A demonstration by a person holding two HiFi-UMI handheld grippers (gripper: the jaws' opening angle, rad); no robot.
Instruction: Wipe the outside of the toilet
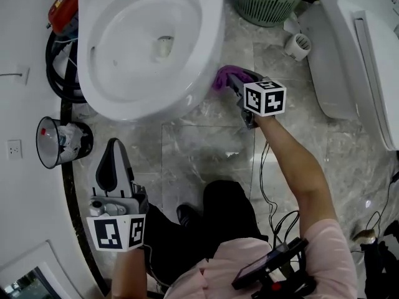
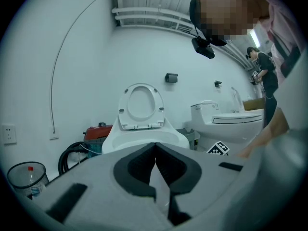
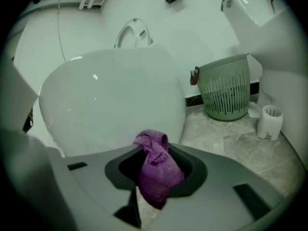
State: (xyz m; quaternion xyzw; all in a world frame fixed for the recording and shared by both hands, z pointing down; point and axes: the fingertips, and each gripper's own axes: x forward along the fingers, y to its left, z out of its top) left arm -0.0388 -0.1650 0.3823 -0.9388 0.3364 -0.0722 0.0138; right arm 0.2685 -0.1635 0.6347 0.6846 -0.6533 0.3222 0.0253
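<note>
A white toilet with its seat lid raised fills the upper left of the head view. My right gripper is shut on a purple cloth, which is pressed against the outer right side of the bowl near the floor. In the right gripper view the purple cloth bunches between the jaws right in front of the bowl's outer wall. My left gripper hangs low at the left, shut and holding nothing, apart from the toilet. The left gripper view faces the toilet from the front.
A green slatted waste basket stands behind the toilet to the right, with a small white brush holder beside it. A second white toilet lies at the right edge. A red machine with black hose and a clear bin sit left.
</note>
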